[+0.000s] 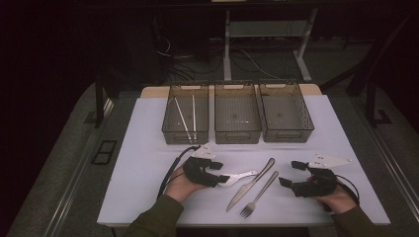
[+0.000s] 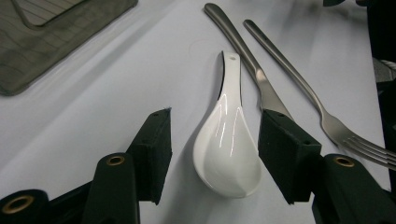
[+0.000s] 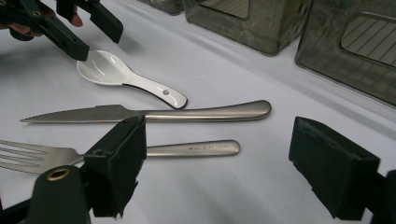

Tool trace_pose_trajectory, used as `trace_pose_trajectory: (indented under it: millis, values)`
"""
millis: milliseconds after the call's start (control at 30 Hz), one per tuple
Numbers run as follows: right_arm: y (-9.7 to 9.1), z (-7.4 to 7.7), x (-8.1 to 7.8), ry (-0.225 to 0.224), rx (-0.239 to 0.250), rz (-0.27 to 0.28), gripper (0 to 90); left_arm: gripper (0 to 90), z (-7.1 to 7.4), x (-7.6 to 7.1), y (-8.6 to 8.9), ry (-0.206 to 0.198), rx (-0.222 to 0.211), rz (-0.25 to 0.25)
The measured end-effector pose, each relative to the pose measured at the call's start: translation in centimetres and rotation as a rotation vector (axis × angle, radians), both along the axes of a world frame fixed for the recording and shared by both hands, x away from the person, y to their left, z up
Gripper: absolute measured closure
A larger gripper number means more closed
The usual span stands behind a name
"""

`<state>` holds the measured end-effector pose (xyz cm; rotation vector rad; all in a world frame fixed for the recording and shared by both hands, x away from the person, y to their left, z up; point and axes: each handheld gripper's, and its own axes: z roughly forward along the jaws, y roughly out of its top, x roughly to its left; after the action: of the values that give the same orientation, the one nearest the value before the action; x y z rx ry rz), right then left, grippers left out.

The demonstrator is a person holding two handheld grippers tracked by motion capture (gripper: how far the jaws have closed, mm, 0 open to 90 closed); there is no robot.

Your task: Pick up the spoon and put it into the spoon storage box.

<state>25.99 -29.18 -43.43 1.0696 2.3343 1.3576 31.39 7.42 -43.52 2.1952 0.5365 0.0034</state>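
From the high view, the left gripper [image 1: 221, 174] sits low over the white table [image 1: 143, 163] with its tips at the bowl of a white spoon [image 1: 240, 177], which lies flat just left of a knife [image 1: 250, 184] and a fork [image 1: 260, 194]; the spoon's long axis runs roughly across the table, bowl toward the left gripper and handle pointing right at the knife. Three grey baskets stand in a row at the far side, and the left basket [image 1: 186, 114] holds a pair of chopsticks [image 1: 188, 117]. The right gripper [image 1: 292, 174] rests near the table's right edge, apart from the cutlery. In the left gripper view, the spoon [image 2: 228, 140] lies between the two jaws, bowl nearest the camera and handle pointing away toward the knife [image 2: 247, 60]; the jaws stand partly open with a gap on each side of the bowl, gripping nothing. In the right gripper view, the spoon [image 3: 126, 77] lies beyond the knife [image 3: 154, 113] and fork [image 3: 116, 153], its handle angled toward the knife's handle, and the right gripper's jaws stand wide apart and empty, with the left gripper [image 3: 91, 32] over the spoon's bowl.
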Motion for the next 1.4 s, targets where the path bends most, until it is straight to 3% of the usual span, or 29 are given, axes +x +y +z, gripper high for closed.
trace_pose_trajectory:
  millis: [867,1400]
  values:
    - [0.0,0.0,0.0,0.003,-0.003,0.001,19.0,47.7,-1.0,-0.3,-1.1,0.012,0.085,-0.036]
    - [-0.1,0.0,0.0,0.003,-0.005,-0.001,19.0,56.0,-1.0,-1.2,-2.0,-0.024,0.138,-0.078]
